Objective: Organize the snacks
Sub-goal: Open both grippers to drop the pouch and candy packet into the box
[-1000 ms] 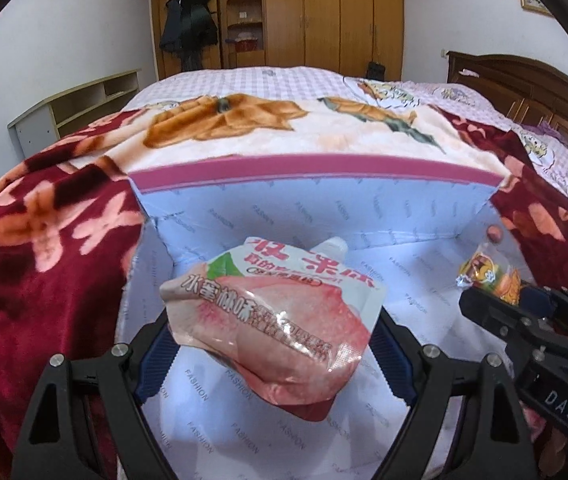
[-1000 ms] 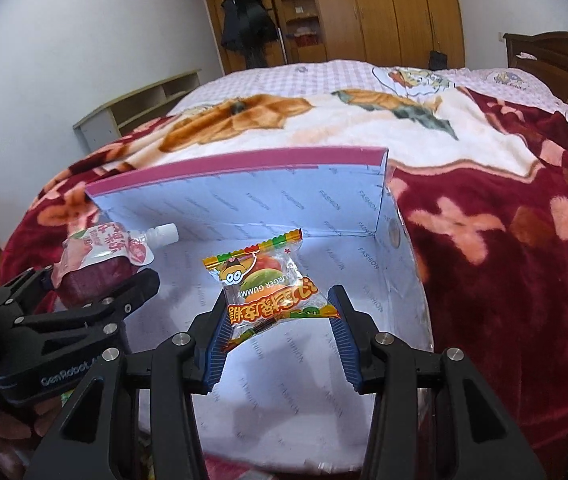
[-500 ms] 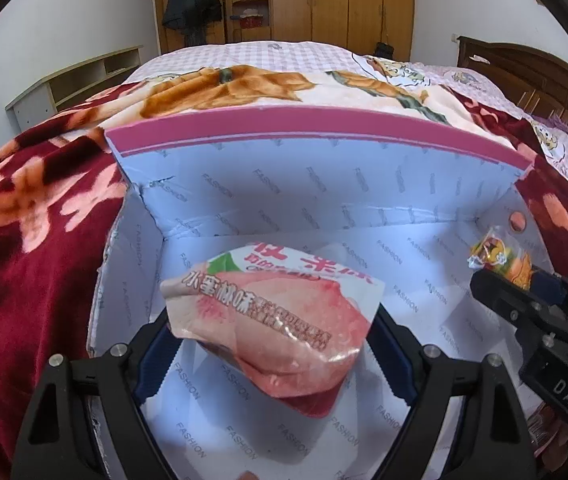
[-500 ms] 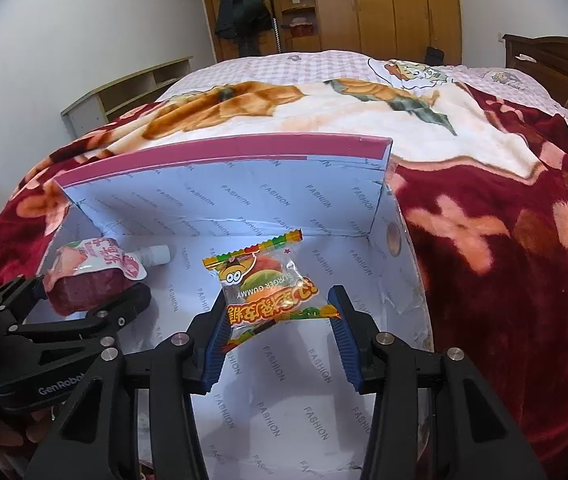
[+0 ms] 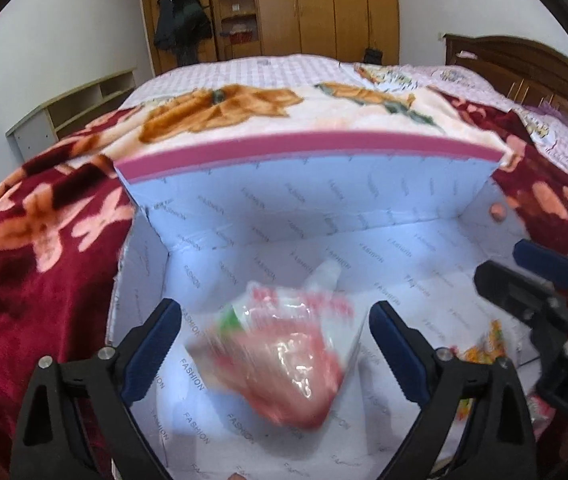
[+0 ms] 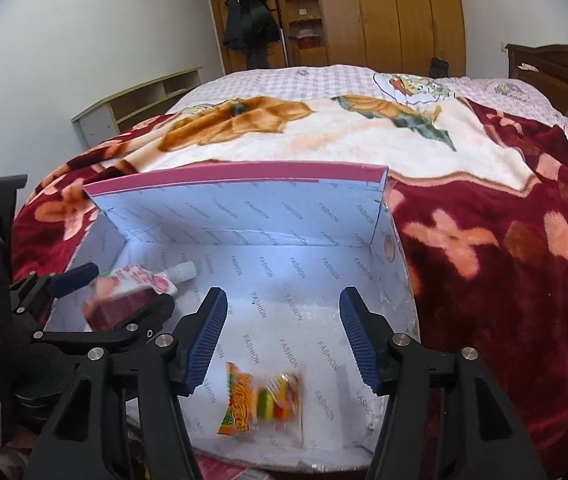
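A white box with a pink rim [image 5: 308, 144] [image 6: 236, 174] lies open on the bed. My left gripper [image 5: 274, 320] [image 6: 120, 300] hangs over its left half. Its jaws are opening, and the pink peach jelly pouch [image 5: 284, 360] [image 6: 136, 280], blurred, sits loose between the pads without touching them. My right gripper [image 6: 282, 304] [image 5: 544, 276] is over the right half, jaws opening too. The orange gummy packet [image 6: 262, 404] [image 5: 484, 344] is blurred below the right gripper's fingers, down near the box floor and free of the pads.
The box rests on a dark red floral blanket [image 6: 504, 260] covering the bed. A wooden wardrobe [image 6: 384, 12] and a low shelf unit [image 6: 136, 100] stand at the far wall. A dark wooden headboard [image 5: 524, 64] is at the right.
Both grippers have opened. The peach pouch has slipped out of the left jaws and dropped lower. The gummy packet has fallen from the right jaws toward the box floor.
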The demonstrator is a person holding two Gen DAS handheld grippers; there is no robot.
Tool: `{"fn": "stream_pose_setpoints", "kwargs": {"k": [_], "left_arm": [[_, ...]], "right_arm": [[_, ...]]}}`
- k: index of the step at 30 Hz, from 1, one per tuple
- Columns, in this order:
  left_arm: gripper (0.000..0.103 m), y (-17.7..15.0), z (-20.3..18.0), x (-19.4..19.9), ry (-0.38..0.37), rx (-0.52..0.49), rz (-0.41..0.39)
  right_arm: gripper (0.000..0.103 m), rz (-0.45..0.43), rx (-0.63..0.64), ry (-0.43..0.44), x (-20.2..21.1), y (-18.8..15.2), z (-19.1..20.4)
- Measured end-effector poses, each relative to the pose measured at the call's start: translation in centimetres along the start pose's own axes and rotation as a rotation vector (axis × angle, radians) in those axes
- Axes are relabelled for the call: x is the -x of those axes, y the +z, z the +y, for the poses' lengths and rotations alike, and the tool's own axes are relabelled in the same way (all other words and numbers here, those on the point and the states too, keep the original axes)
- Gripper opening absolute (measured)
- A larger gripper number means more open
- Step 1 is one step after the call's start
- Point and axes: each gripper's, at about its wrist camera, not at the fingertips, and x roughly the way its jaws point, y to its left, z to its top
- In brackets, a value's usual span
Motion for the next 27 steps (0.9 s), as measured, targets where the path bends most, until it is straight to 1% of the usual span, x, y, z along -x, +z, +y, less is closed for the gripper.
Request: {"fn": "stream_pose_setpoints", "kwargs": {"k": [13,15,19,27], "left_arm": [[0.098,-0.3,0.7,3.6,-0.017,0.002,-0.050],[0.098,-0.6,0.9,4.3,-0.018,-0.004,-0.057],[0.098,-1.2,1.1,6.1,0.012,-0.015,-0.089],[0.098,-2.9,1.7,8.9,0.001,-0.011,-0.105]], "right_arm": [[0.061,-0.035,-0.033,0.031,2.9,-0.7,0.3],[0.061,-0.038,-0.036,0.034,3.5,-0.9,0.4],[0.061,-0.042,-0.034,0.040,4.3,-1.4,1.0],[0.061,-0.050,-0.038,0.053,5.8,-2.9,1.7]]}}
